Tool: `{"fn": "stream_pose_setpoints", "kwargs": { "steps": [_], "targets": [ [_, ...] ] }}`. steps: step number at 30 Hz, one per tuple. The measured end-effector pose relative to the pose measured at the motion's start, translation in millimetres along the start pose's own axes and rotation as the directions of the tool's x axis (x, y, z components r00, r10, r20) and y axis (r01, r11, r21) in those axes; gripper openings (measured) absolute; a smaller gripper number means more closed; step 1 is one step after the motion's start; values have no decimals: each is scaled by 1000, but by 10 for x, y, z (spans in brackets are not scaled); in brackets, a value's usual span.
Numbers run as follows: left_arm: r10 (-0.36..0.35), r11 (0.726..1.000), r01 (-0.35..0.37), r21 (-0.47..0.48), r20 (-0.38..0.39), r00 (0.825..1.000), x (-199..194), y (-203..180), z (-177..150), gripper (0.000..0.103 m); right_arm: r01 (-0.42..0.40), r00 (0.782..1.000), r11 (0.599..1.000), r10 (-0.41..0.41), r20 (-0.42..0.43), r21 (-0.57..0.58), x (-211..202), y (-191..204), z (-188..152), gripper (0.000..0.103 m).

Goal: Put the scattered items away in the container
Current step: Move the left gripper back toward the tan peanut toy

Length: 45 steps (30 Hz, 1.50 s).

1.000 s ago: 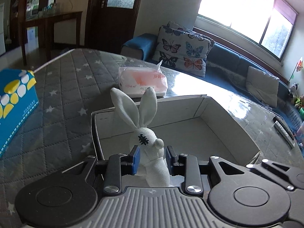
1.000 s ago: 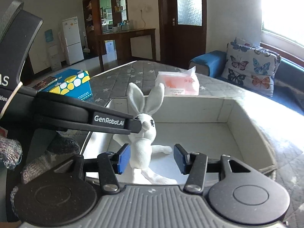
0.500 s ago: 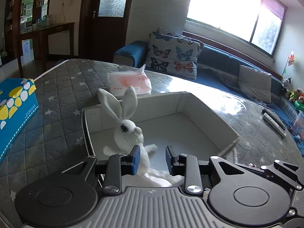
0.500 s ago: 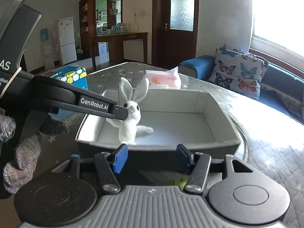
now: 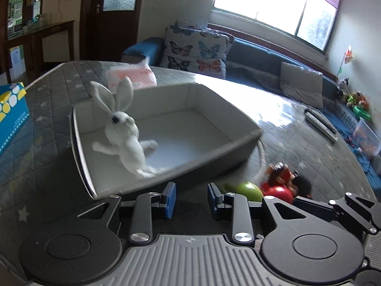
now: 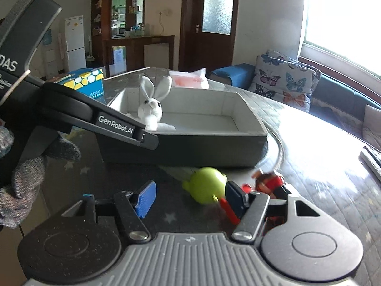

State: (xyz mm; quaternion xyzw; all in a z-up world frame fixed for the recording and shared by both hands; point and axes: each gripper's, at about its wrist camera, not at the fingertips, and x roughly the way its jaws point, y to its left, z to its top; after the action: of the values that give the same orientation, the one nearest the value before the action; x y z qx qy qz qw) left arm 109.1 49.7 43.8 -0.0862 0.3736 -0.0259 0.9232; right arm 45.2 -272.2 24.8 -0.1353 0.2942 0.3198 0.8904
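While the white rabbit (image 5: 123, 135) already lies inside the grey container (image 5: 228, 109), two more items wait on the quilted tabletop (image 5: 47, 95) just outside its near wall: a green toy (image 6: 207, 186) and a red figure (image 6: 269, 181); so the step in hand looks like the move from the first drop to the next pick. The left gripper (image 5: 189, 200) hovers short of the container's near wall, its fingers partly apart with nothing between them; the right gripper (image 6: 190, 197) has its fingers opening, wide and empty, with the green toy just ahead, nearer the right-hand finger (image 6: 234, 197). The next move, I judge, calls for the right gripper to go forward and a little right so that the toy sits between both fingers before they close. The rabbit sprawls along the container's left wall, its long axis running from ears at the far left to feet at the near wall, head up and propped. The green toy is rounded, with a small nub toward the left; motion blur makes its long axis hard to call, and the red figure's too.
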Motion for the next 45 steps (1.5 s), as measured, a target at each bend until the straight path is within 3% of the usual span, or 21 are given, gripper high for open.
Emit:
{"fn": "stream_pose_setpoints", "kwargs": {
  "steps": [22, 45],
  "targets": [
    [-64, 997, 67, 48, -71, 995, -65, -480, -417, 32, 75, 997, 996, -74, -15, 42, -338, -107, -330, 72],
    [-114, 993, 117, 17, -132, 985, 17, -591, -559, 32, 116, 993, 987, -113, -40, 108, -445, -280, -657, 77]
  ]
}}
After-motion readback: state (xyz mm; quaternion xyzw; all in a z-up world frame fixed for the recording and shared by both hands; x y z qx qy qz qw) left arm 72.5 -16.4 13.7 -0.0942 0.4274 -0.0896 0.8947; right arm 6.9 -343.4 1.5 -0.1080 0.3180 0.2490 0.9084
